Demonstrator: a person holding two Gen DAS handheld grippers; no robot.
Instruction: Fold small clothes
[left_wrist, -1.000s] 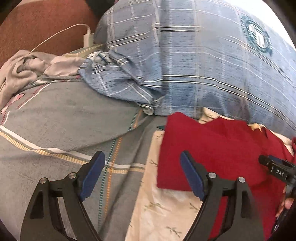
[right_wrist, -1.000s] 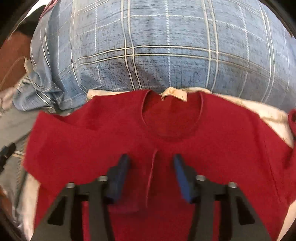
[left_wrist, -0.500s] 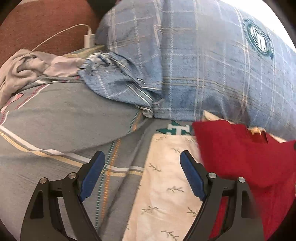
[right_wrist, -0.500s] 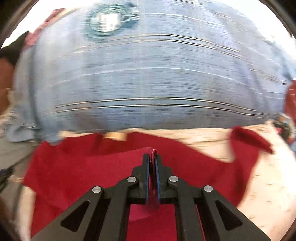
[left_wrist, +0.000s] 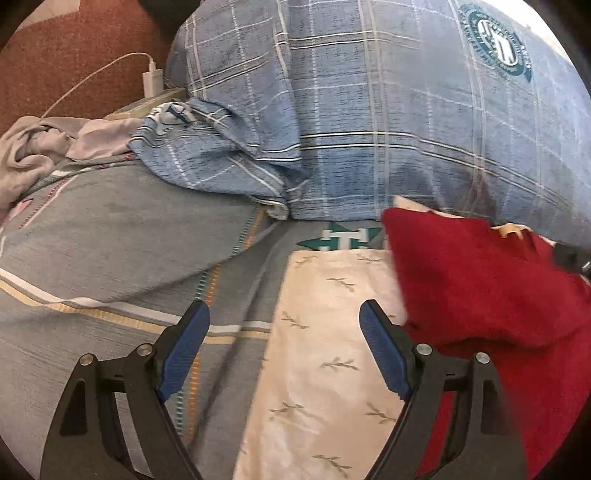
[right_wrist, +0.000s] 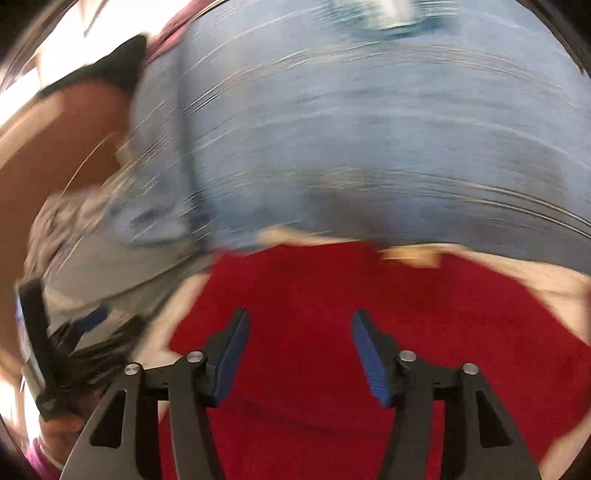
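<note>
Right fingers: the right gripper (right_wrist: 299, 354) has just been opening; its blue pads (right_wrist: 371, 363) stand apart with nothing pinched between them, only the red garment (right_wrist: 332, 295) lying below the gap.
Left fingers: the left gripper (left_wrist: 284, 347) is spread wide and empty, hovering over the cream leaf-print cloth (left_wrist: 325, 354) and the grey striped bedcover (left_wrist: 110, 251).
Task item: the red garment (left_wrist: 476, 280) lies on the cream cloth, to the right of the left gripper and just in front of the blue plaid pillow (left_wrist: 369, 110); its left part appears doubled over toward the middle, with a tan neck label (right_wrist: 410, 256) at the far edge.
Clarity: the right wrist view is heavily smeared, so the fold's edges cannot be read precisely.
Risk, fold: the freshly released flap may spring back or land crooked, since soft knit fabric does not hold a crease unless pressed.
Risk, snag: an open pad pulled away low could catch the cloth and drag the fold open.
Risk, layers: a later pinch could take up the cream cloth together with the garment.
Surface: a soft, uneven bed.
Room: crumpled pale clothing (left_wrist: 40, 147) far left, a white charger and cable (left_wrist: 151, 79), a rust-brown headboard (left_wrist: 74, 48).
</note>
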